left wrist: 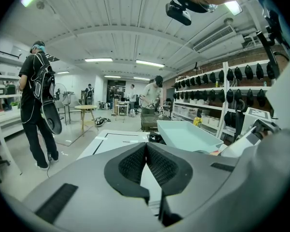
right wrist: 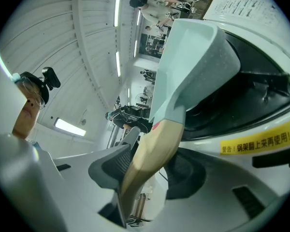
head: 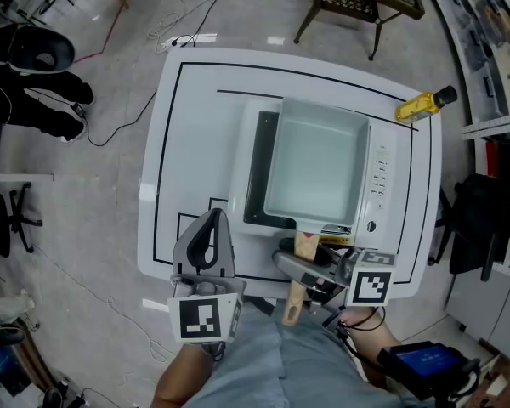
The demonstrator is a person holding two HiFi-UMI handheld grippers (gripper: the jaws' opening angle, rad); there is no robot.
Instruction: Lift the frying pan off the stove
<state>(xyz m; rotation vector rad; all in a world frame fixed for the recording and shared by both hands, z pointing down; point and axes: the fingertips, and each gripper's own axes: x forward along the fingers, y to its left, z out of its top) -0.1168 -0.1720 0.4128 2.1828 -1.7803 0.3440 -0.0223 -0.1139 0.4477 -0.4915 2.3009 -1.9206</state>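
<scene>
Pan (head: pixel 314 164), pale and square, sat on the stove (head: pixel 382 172) at the middle of the white desk (head: pixel 195 126), its wooden handle (head: pixel 292 300) running back toward the person. At left, the left gripper (head: pixel 212 217) hovered over the desk, fingers pressed together, empty. At right, the nearer right gripper (head: pixel 301 266) pinched the handle between its fingers.
</scene>
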